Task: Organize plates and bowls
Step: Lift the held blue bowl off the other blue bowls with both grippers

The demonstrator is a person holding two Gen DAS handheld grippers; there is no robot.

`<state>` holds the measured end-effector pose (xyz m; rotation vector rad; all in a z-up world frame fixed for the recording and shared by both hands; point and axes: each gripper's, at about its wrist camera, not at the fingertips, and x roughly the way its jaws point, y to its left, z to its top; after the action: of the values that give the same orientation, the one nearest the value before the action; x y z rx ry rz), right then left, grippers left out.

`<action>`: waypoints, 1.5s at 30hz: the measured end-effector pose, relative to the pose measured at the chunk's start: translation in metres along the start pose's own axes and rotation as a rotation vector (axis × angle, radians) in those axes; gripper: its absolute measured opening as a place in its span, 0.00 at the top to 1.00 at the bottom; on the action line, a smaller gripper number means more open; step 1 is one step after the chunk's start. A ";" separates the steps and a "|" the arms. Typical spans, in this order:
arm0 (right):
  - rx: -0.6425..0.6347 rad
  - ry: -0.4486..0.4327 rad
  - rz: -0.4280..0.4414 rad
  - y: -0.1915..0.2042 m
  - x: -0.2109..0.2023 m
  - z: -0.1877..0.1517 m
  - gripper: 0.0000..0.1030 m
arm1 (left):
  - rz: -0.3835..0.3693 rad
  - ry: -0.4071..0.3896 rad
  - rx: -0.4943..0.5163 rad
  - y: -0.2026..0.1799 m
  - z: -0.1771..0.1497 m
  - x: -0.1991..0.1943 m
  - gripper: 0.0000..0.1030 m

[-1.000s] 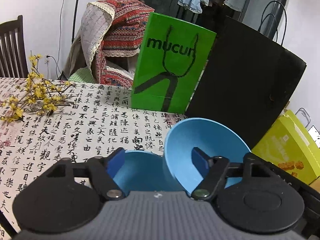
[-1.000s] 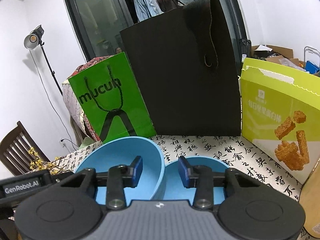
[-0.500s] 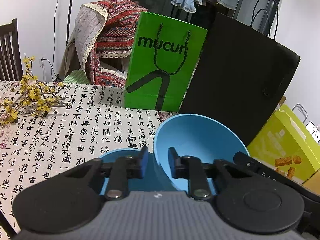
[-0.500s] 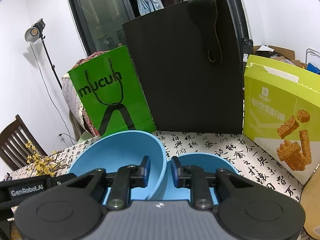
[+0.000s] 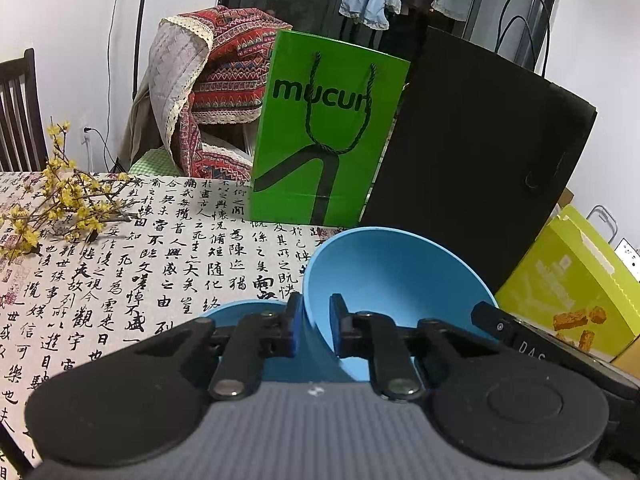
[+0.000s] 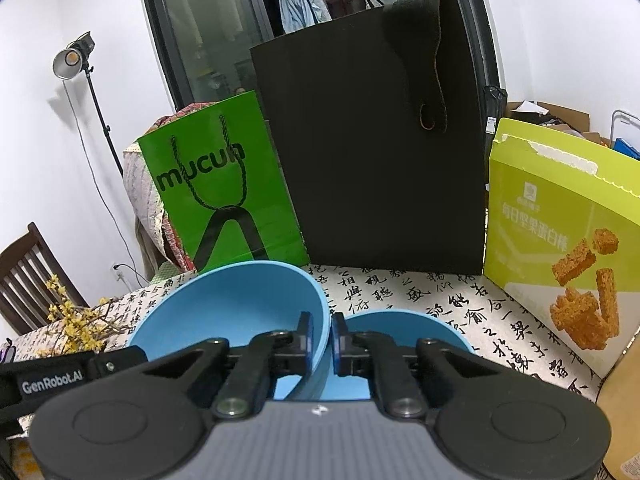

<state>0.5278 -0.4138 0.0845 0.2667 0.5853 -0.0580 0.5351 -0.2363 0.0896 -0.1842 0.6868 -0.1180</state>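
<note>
A large light-blue bowl (image 5: pixel 392 276) is tilted above the calligraphy tablecloth (image 5: pixel 160 260). My left gripper (image 5: pixel 316 314) is shut on its left rim, the jaws closing the last bit, with the thin wall between the blue pads. In the right wrist view the same bowl (image 6: pixel 232 304) has my right gripper (image 6: pixel 322 334) shut on its right rim, jaws also still closing. Each gripper's black body shows at the far side of the bowl in the other's view. A second blue dish (image 5: pixel 244 310) (image 6: pixel 400 324) lies lower, partly hidden behind the fingers.
A green paper bag (image 5: pixel 324 128) and a tall black bag (image 5: pixel 472 160) stand close behind the bowls. A yellow-green snack box (image 6: pixel 560 240) stands at the right. Yellow flower twigs (image 5: pixel 60 208) lie at the left, and a dark wooden chair (image 5: pixel 16 120) stands beyond them.
Both grippers went from open, straddling the bowl's rim, to shut on it. The bowl has tipped and risen slightly in view.
</note>
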 end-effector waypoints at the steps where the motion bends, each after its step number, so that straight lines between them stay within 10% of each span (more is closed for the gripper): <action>1: -0.001 -0.001 0.000 0.000 0.000 0.000 0.91 | 0.000 -0.002 0.003 0.000 0.000 -0.001 0.86; 45: -0.114 -0.082 0.038 0.059 -0.070 -0.020 0.91 | 0.033 -0.088 0.044 0.038 -0.020 -0.090 0.86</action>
<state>0.4667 -0.3529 0.1211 0.1639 0.5001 0.0016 0.4552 -0.1865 0.1225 -0.1351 0.5991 -0.0931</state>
